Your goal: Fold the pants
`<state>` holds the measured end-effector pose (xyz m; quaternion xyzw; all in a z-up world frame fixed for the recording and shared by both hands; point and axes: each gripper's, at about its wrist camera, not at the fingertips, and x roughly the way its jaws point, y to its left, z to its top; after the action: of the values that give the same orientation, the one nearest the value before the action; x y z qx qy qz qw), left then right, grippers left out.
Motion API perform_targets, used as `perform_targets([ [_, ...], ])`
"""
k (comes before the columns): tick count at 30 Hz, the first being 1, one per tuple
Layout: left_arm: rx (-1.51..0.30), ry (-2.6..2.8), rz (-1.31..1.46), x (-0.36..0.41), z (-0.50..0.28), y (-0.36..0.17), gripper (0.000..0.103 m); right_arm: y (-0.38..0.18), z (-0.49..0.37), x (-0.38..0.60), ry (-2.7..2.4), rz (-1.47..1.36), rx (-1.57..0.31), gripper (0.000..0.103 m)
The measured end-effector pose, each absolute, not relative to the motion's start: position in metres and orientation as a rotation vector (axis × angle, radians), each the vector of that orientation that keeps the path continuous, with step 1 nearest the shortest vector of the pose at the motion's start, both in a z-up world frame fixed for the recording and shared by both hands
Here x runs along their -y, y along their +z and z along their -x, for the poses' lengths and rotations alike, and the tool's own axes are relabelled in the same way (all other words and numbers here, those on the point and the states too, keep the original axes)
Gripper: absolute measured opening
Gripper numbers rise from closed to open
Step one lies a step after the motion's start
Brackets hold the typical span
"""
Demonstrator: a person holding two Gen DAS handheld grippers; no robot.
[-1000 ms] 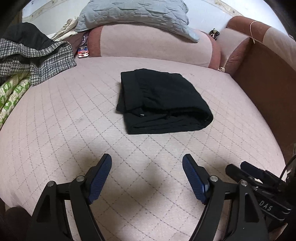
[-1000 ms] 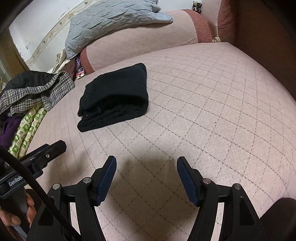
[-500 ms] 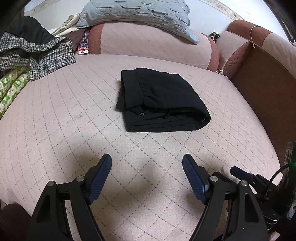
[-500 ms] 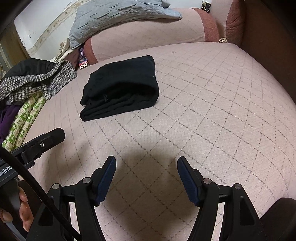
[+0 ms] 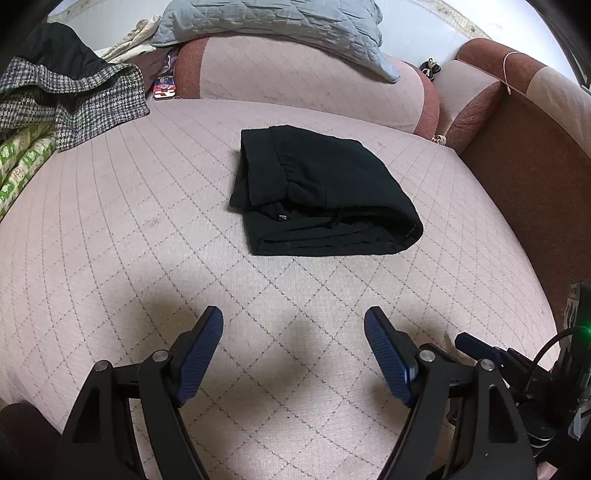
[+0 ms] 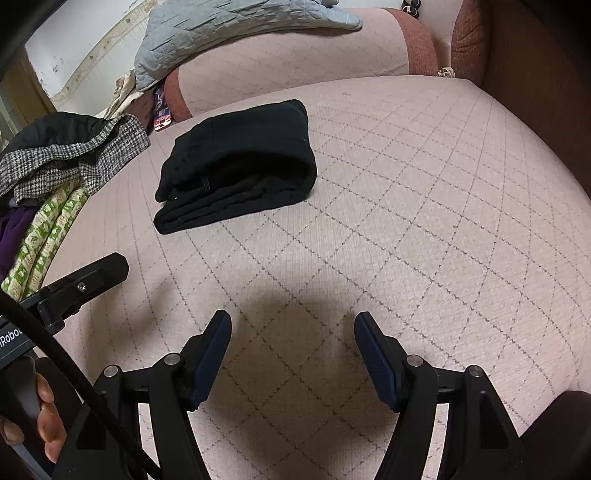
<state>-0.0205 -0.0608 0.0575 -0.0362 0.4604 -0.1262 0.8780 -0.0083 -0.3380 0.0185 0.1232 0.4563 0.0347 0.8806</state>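
Observation:
The black pants (image 5: 321, 195) lie folded into a compact stack on the pink quilted mattress (image 5: 110, 229). They also show in the right wrist view (image 6: 240, 162), up and to the left. My left gripper (image 5: 293, 332) is open and empty, held well back from the pants near the mattress's front. My right gripper (image 6: 292, 332) is open and empty, also well short of the pants. The left gripper's body (image 6: 74, 288) shows at the left edge of the right wrist view.
A houndstooth and black garment pile (image 5: 66, 92) and green patterned fabric (image 5: 18, 162) lie at the left. A grey quilted pillow (image 5: 280, 29) rests on a pink bolster (image 5: 295, 81) at the back. A brown padded side (image 5: 524, 155) borders the right.
Both grippers have drawn back and shifted slightly, so the folded pants sit a little nearer the centre of each view. The pants have not moved. Both grippers stay open.

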Motion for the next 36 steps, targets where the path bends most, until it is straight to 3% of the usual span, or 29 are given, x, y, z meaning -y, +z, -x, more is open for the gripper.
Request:
perform_targets([
  [10,-0.982,-0.26,0.079,0.059,0.016,0.049,0.078,0.012,0.003,0.339,0.072,-0.255,-0.963,0.075],
  [36,-0.97,-0.252,0.08,0.05,0.01,0.045,0.078,0.003,-0.007,0.319,0.06,-0.148,-0.962,0.088],
])
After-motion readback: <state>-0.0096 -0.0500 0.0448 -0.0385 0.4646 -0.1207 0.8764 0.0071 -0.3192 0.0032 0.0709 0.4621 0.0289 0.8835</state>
